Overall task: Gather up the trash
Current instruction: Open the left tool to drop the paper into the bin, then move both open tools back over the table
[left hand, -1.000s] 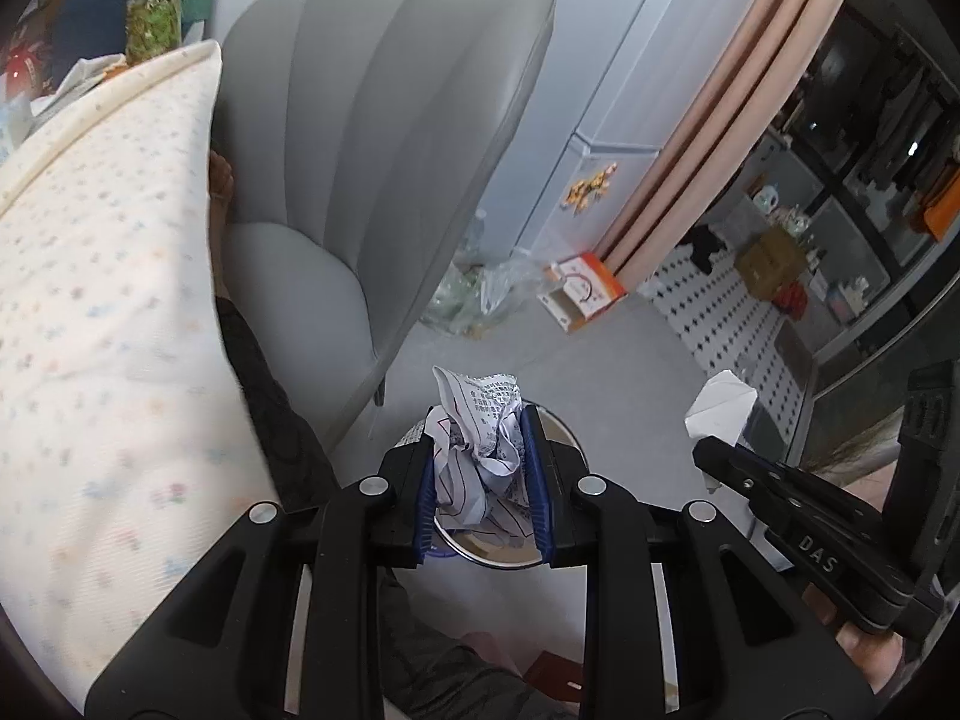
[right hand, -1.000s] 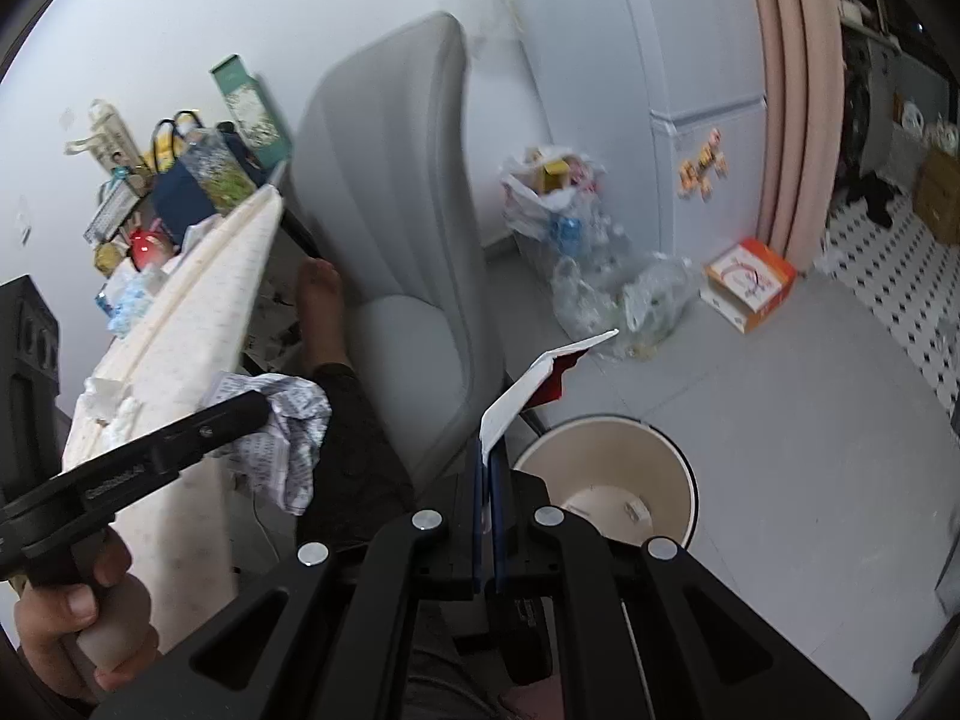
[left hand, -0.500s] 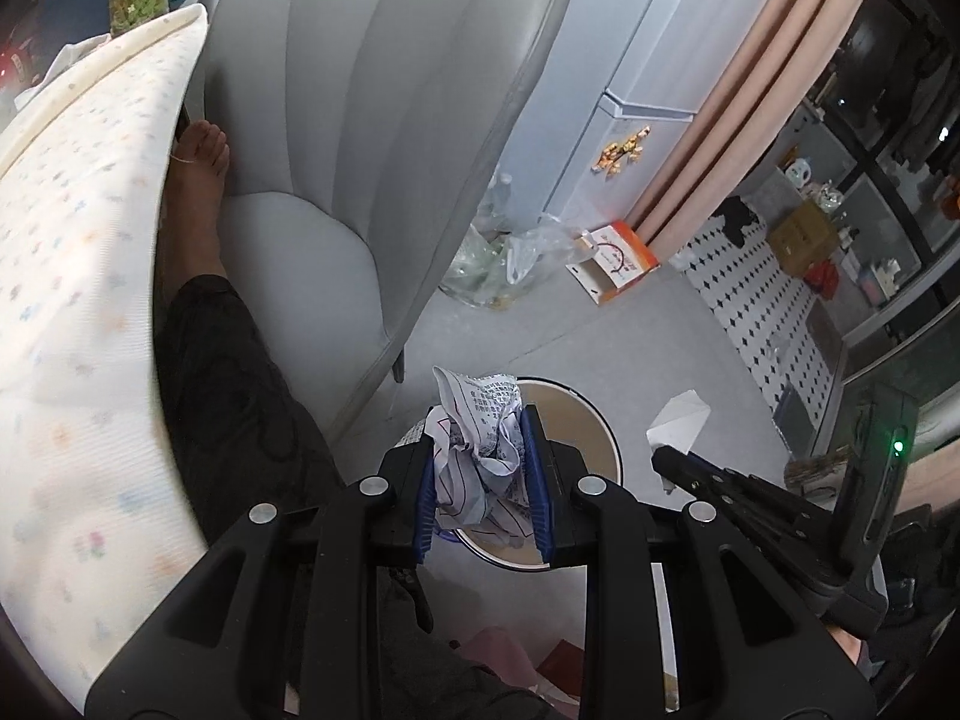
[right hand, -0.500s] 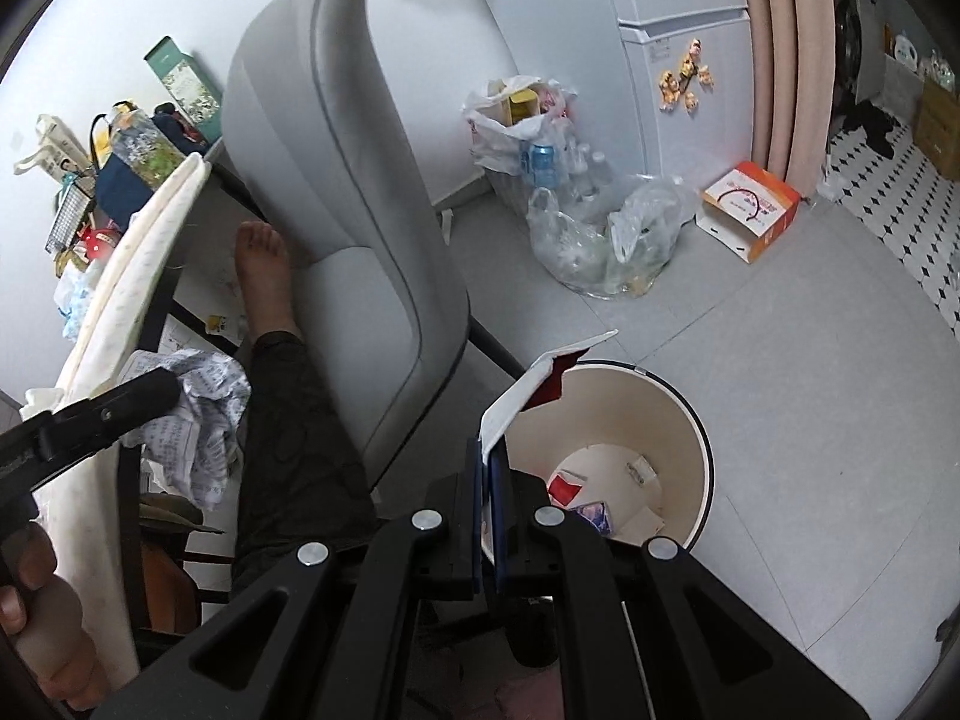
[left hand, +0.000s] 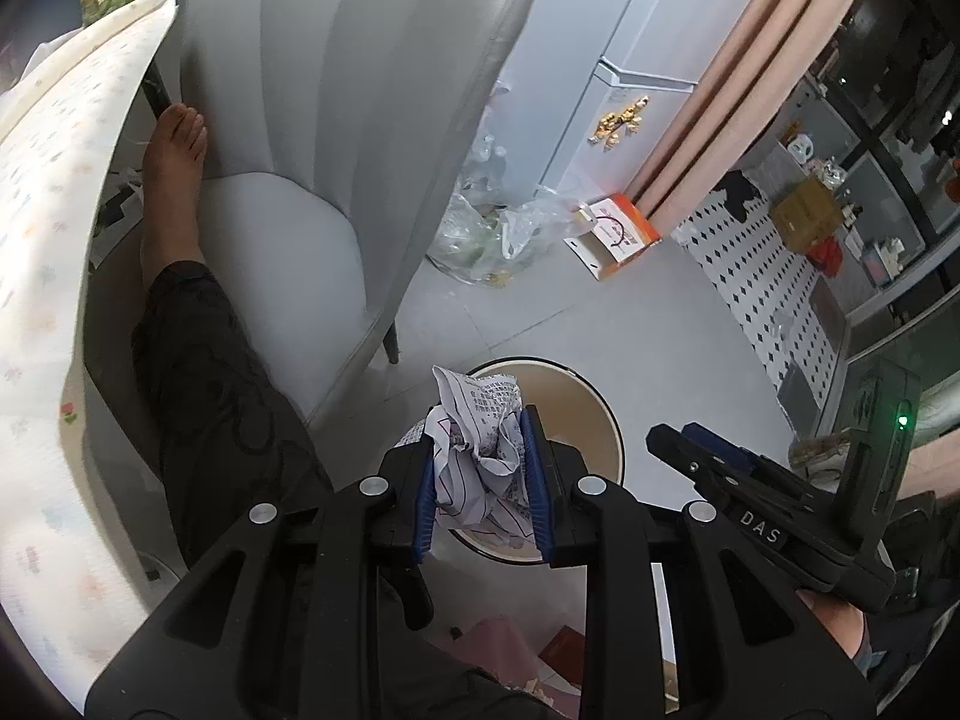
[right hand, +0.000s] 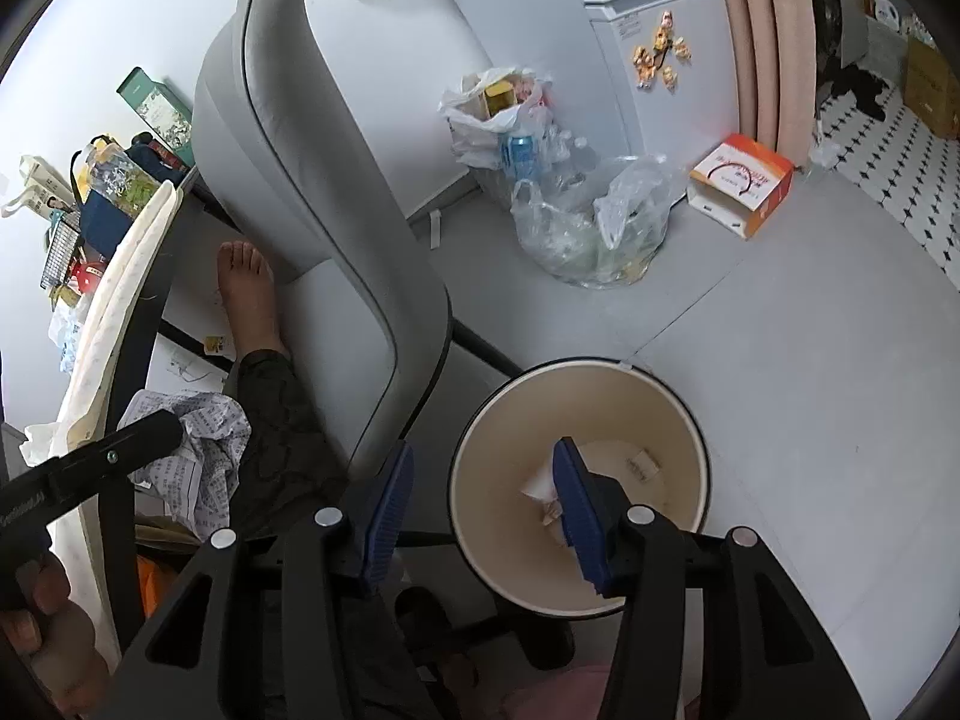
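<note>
My left gripper (left hand: 480,480) is shut on a crumpled printed paper ball (left hand: 477,426), held above the near left rim of a round cream trash bin (left hand: 591,414) on the grey floor. The paper also shows at the left of the right wrist view (right hand: 204,450). My right gripper (right hand: 480,498) is open and empty above the bin (right hand: 690,438); white paper scraps (right hand: 540,483) lie on the bin's bottom.
A grey upholstered chair (right hand: 312,180) stands left of the bin, with a person's leg and bare foot (right hand: 249,294) on its seat. A table with a pale patterned cloth (left hand: 48,300) is at far left. Plastic bags of trash (right hand: 594,228) and an orange-white box (right hand: 741,180) lie by the fridge.
My right gripper has opened and the white and red folded card it held is gone from its jaws. Both grippers have moved lower towards the bin. The left still holds the paper ball.
</note>
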